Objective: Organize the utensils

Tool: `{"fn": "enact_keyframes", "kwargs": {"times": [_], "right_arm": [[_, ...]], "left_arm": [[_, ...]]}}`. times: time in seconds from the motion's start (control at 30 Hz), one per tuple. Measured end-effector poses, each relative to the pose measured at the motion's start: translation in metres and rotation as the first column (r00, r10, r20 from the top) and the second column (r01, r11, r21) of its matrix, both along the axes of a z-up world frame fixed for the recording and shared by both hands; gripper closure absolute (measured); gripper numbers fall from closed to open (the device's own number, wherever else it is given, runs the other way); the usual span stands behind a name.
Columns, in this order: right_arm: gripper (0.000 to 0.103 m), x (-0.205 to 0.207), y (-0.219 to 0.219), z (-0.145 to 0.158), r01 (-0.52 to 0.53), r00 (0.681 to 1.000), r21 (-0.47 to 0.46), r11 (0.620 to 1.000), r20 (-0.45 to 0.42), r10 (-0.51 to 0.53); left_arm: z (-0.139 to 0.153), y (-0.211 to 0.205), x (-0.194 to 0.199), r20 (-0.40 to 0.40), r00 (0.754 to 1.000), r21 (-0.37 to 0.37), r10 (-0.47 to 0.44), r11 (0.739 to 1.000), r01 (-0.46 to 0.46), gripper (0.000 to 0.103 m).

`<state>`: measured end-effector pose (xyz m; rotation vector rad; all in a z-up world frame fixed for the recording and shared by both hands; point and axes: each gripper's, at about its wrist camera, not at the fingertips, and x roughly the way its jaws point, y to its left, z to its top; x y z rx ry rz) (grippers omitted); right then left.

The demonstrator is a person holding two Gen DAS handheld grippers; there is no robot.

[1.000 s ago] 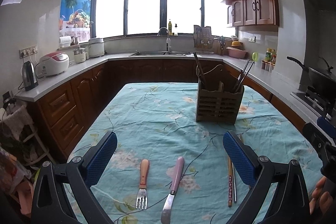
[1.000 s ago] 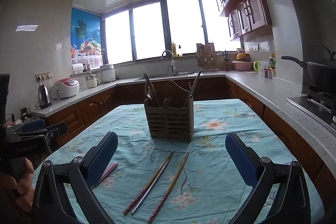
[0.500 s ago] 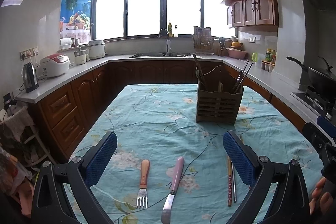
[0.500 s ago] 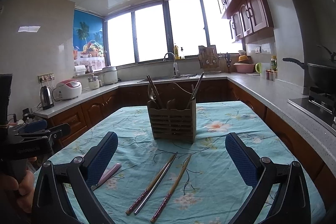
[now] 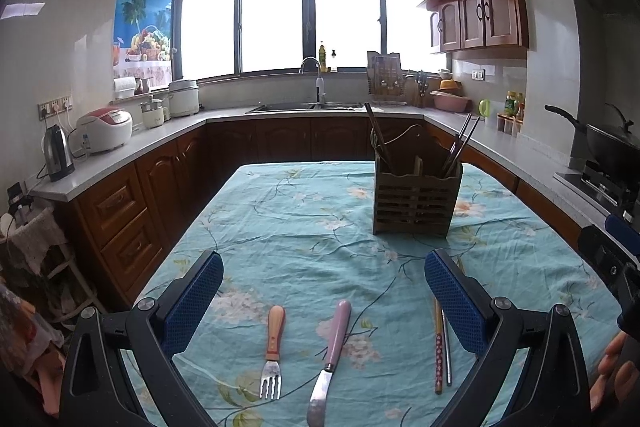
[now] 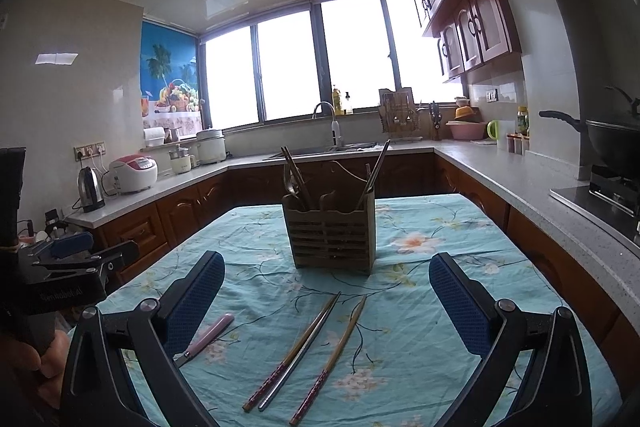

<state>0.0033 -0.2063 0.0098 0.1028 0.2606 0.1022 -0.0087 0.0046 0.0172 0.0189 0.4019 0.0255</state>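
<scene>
Fingers of both grippers are spread wide and grasp nothing: the left gripper [image 5: 324, 283] hangs over a fork [image 5: 273, 351] with an orange handle and a knife [image 5: 330, 351] with a pink handle, which lie side by side on the worktop [image 5: 300, 227] with handles pointing away, while the right gripper [image 6: 326, 285] hangs over three loose chopsticks [image 6: 308, 343], two of them close together and one just beside. Farther back on the flowered cloth stands the slatted utensil holder [image 6: 332, 239], already carrying some long-handled pieces, though what each one is I cannot make out through the fisheye. With some utensils in the holder and five loose ones near the front edge, this scene fits a sorting job partway along, judged only from how things lie. Any pick-up of the fork or knife calls for lowering the fingers to straddle the narrow handle; chopsticks lie flat and thin, so they may slip or roll.
</scene>
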Motion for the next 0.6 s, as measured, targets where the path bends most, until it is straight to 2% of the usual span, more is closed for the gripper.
{"fn": "enact_keyframes", "kwargs": {"times": [0.6], "right_arm": [[0.000,-0.0008,0.0055,-0.0007,-0.012,1.000,-0.002,1.000,0.002,0.012]], "left_arm": [[-0.0044,0.0012,0.0006,0.004,1.000,0.006,0.003,1.000,-0.003,0.001]]}}
